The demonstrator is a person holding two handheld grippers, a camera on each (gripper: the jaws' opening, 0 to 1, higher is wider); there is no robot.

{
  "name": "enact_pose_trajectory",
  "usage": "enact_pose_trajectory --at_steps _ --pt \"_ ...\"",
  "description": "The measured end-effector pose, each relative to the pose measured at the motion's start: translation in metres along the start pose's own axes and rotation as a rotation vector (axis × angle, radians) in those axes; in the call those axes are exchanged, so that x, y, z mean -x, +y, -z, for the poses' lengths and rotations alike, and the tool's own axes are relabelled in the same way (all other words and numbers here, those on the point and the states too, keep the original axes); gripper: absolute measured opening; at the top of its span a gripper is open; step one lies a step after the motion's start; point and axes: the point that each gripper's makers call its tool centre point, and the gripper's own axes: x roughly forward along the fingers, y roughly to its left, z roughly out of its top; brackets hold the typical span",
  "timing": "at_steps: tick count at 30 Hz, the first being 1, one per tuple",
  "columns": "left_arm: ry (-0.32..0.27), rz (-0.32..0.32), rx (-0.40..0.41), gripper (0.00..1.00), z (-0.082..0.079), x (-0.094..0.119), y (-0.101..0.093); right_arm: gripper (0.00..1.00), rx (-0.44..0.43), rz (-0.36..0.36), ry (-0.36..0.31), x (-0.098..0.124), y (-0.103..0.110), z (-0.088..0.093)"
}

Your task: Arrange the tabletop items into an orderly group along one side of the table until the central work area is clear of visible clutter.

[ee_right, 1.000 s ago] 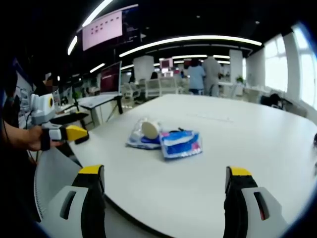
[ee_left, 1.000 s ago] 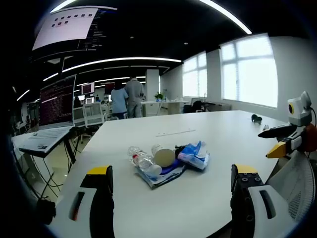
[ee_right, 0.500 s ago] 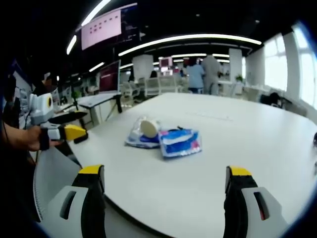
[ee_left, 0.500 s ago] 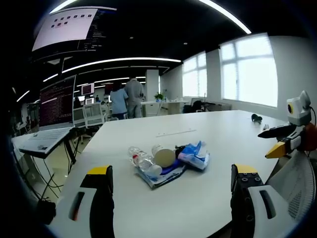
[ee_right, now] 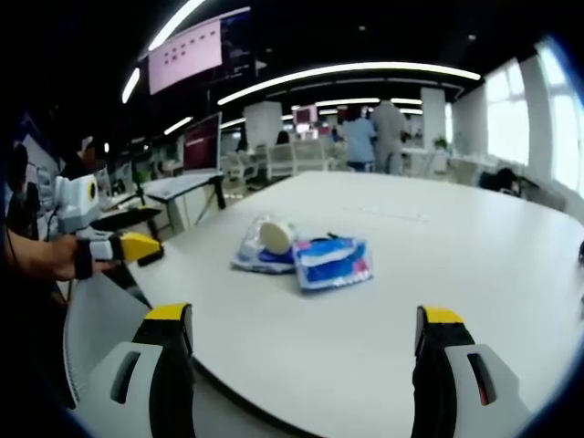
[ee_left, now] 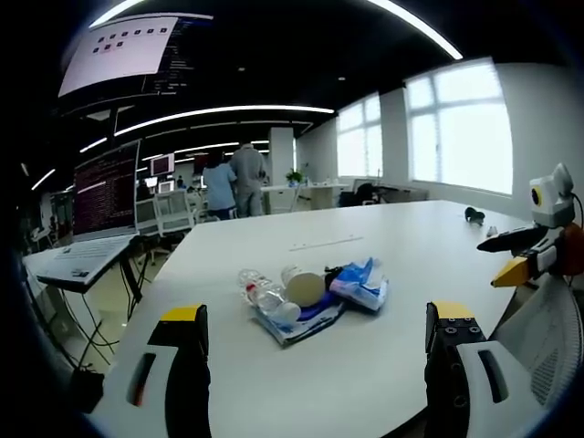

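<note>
Looking along your left tongs (ee_left: 315, 360), spread and empty, you have the clutter dead ahead in mid-worktop (ee_left: 401, 246): one clear bottle (ee_left: 265, 297) lying with its long axis toward you, one pale round lid (ee_left: 304, 288), one blue packet (ee_left: 360, 283), all touching on a flat blue pouch (ee_left: 306, 319). Your right tongs (ee_left: 520, 260) enter from the right, off the worktop's edge.

Turning to your right tongs (ee_right: 306, 365), also spread and empty, the blue packet (ee_right: 333, 262) lies ahead, slightly left, nearest them. Your left tongs (ee_right: 123, 245) hover by the left edge.
</note>
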Motion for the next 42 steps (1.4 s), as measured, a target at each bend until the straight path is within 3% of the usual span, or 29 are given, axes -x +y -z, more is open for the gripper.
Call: enact_pose_trajectory --at_steps 42 --pt "0.007 -0.012 -0.017 1.0 0.0011 -0.0001 0.001 0.99 -0.013 -0.001 0.011 0.0006 -0.002 0.0024"
